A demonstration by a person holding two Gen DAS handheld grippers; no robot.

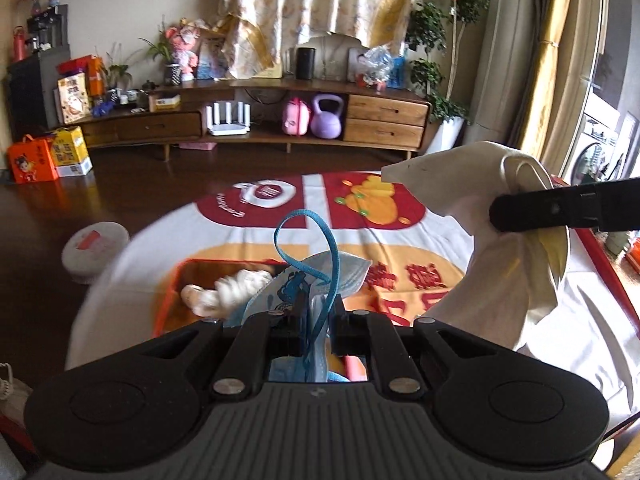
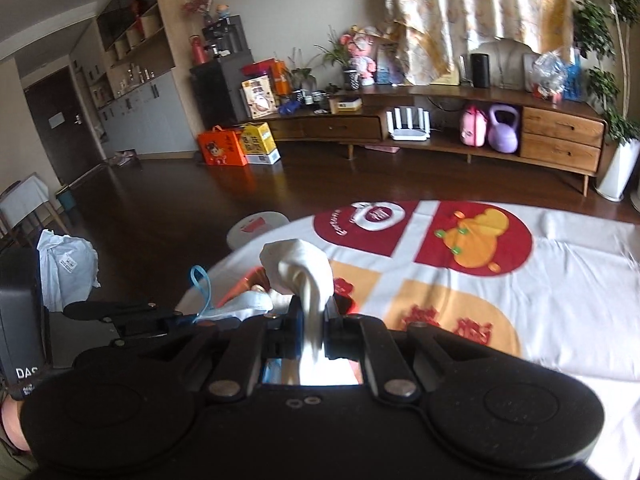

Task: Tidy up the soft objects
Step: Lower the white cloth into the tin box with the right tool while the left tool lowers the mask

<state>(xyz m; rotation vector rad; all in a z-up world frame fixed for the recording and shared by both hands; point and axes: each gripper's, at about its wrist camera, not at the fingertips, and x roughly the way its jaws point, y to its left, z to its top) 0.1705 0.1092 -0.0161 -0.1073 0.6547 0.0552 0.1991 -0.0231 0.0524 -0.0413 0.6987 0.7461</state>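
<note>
My left gripper (image 1: pixel 318 322) is shut on a blue face mask (image 1: pixel 298 286) with a looped blue strap, held above an orange-rimmed box (image 1: pixel 176 280) that holds a white soft toy (image 1: pixel 224 290). My right gripper (image 2: pixel 312 318) is shut on a white cloth (image 2: pixel 304 272) that hangs bunched between its fingers. In the left wrist view the right gripper (image 1: pixel 496 210) comes in from the right, with the white cloth (image 1: pixel 492 248) draped from it. In the right wrist view the left gripper (image 2: pixel 188 316) with the mask (image 2: pixel 244 304) is at the left, over the box (image 2: pixel 250 278).
The table carries a white cloth with red and orange prints (image 2: pixel 480 248). A round white stool (image 1: pixel 96 250) stands on the dark floor at the left. A long wooden sideboard (image 1: pixel 384 116) with boxes, toys and plants stands at the back wall.
</note>
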